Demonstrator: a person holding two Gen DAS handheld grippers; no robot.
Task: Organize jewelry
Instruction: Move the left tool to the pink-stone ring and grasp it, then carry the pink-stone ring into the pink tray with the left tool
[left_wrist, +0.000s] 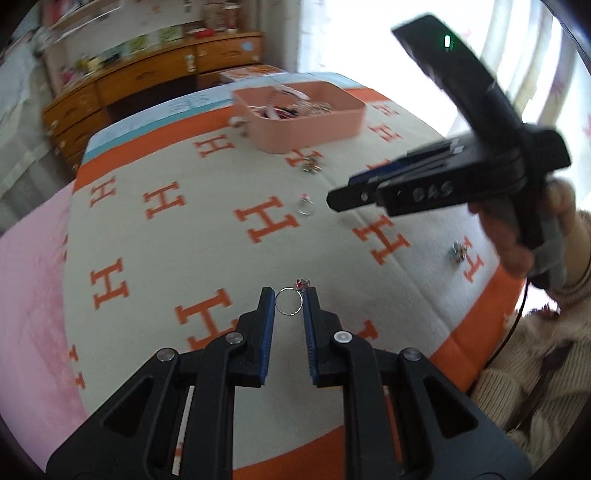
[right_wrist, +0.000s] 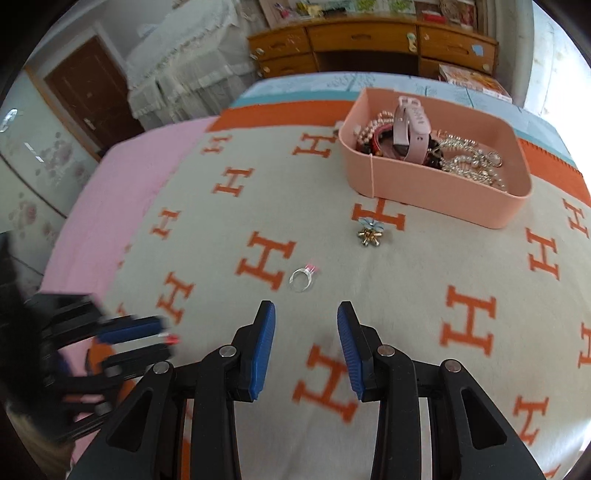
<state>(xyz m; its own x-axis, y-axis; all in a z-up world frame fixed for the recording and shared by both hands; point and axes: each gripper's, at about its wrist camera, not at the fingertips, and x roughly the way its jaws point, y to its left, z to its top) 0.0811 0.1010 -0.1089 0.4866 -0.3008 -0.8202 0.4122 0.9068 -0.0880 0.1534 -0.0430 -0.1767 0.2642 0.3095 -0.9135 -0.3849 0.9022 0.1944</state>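
Left tongs (left_wrist: 289, 301) apart; thin silver ring (left_wrist: 289, 305) with red charm sits between tips, contact not discernible. Right tongs (right_wrist: 306, 314) apart, empty, above blanket (right_wrist: 406, 280). Just ahead-left of right tongs: clear ring (right_wrist: 301, 279) with pink stone. Further ahead: flower brooch (right_wrist: 369, 230). Beyond it: pink tray (right_wrist: 436, 192) holding pink watch (right_wrist: 408, 129), bead chains. Surface: bed, beige blanket, orange H pattern. Far: wooden dresser (right_wrist: 369, 40), door (right_wrist: 86, 85).

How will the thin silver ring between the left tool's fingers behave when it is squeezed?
The silver ring is thin wire, so probably light and easily bent. The red charm on its rim may make it twist. On the soft blanket it likely stays put rather than rolling.
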